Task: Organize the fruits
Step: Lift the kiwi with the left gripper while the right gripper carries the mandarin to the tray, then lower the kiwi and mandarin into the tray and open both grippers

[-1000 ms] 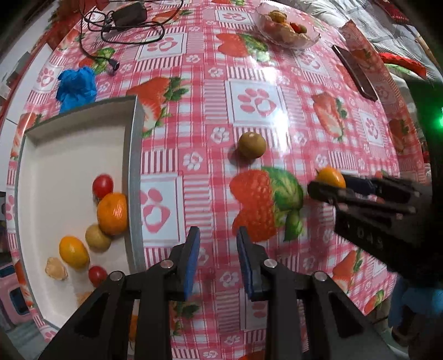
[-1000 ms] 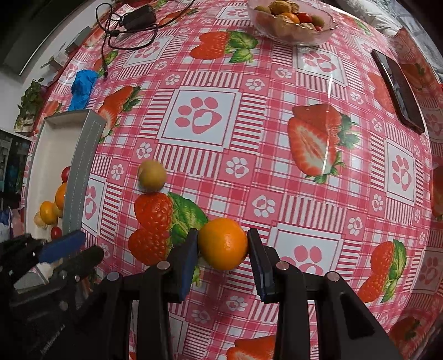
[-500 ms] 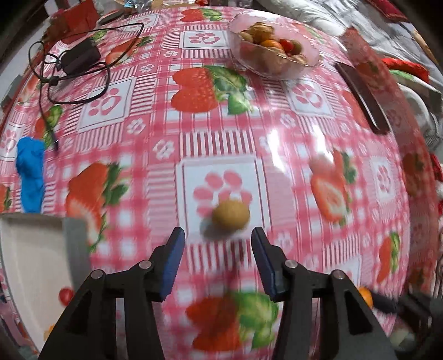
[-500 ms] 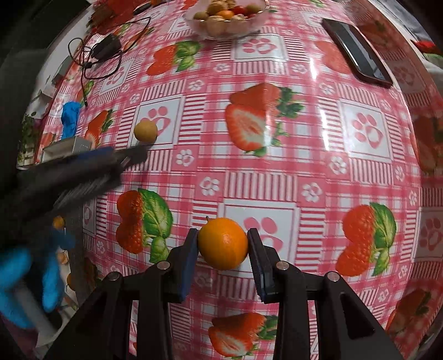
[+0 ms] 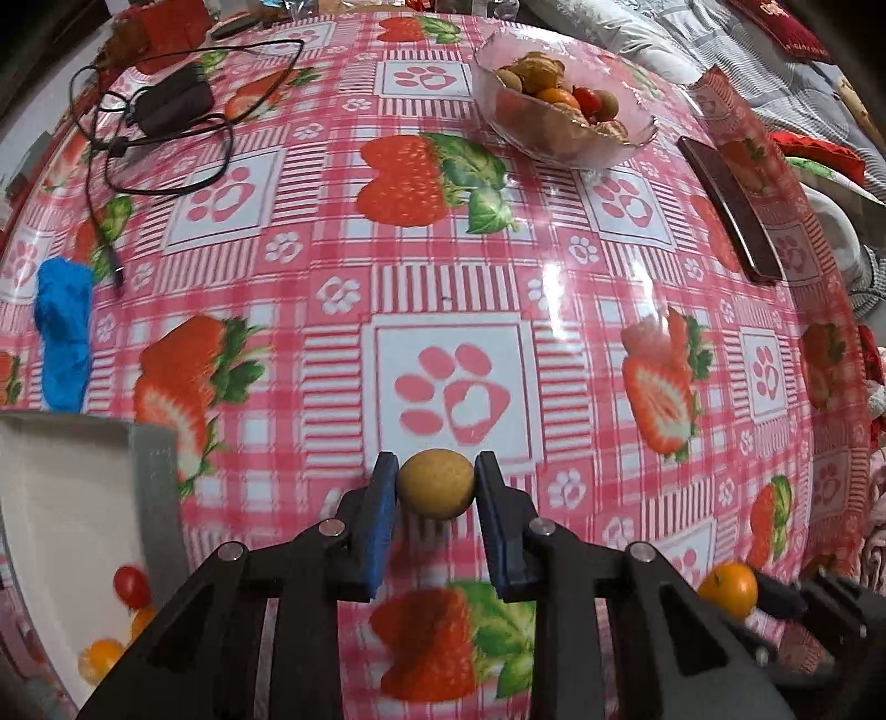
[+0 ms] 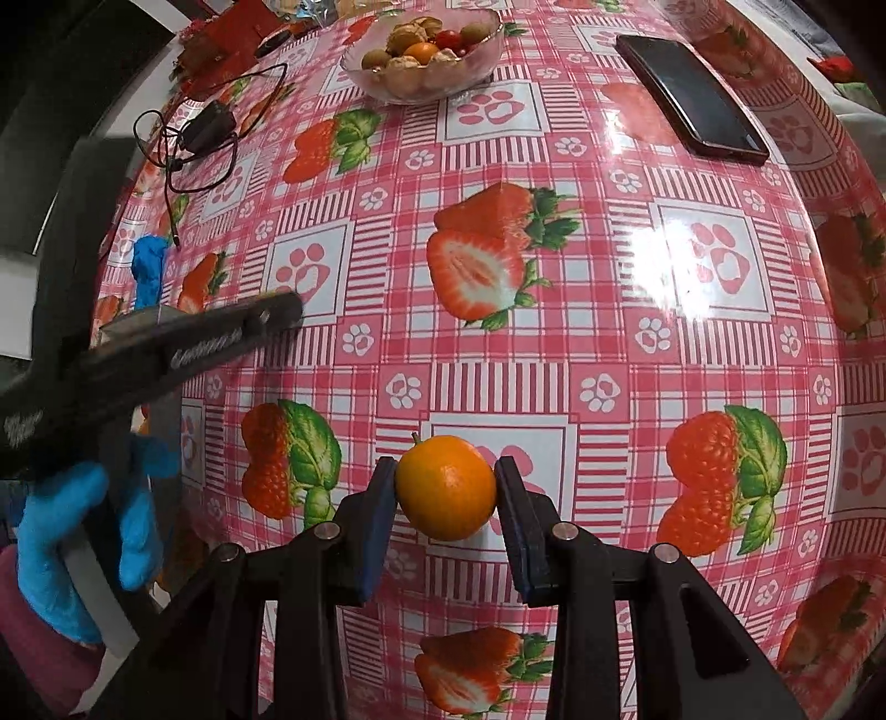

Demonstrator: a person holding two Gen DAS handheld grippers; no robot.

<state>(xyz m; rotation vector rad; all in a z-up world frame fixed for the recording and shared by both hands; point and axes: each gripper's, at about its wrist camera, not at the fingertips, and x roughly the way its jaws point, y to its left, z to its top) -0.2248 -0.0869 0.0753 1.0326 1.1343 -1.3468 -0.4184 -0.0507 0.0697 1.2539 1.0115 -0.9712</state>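
Note:
My left gripper (image 5: 436, 484) has its blue pads against both sides of a small tan round fruit (image 5: 437, 483) on the tablecloth. My right gripper (image 6: 446, 487) is shut on an orange (image 6: 446, 487), which also shows at the lower right of the left wrist view (image 5: 726, 588). A white tray (image 5: 66, 498) at the left holds a cherry tomato (image 5: 130, 586) and small orange fruits (image 5: 99, 659). The left gripper's black body (image 6: 183, 349) crosses the left of the right wrist view.
A glass bowl (image 5: 565, 138) with several fruits and nuts stands at the far side, also in the right wrist view (image 6: 426, 50). A dark phone (image 6: 692, 111) lies at the far right. A charger with cable (image 5: 166, 105) and a blue cloth (image 5: 63, 338) lie at the left.
My left gripper has moved forward from beside the tray to the tan fruit and closed its pads around it. My right gripper has kept hold of the orange.

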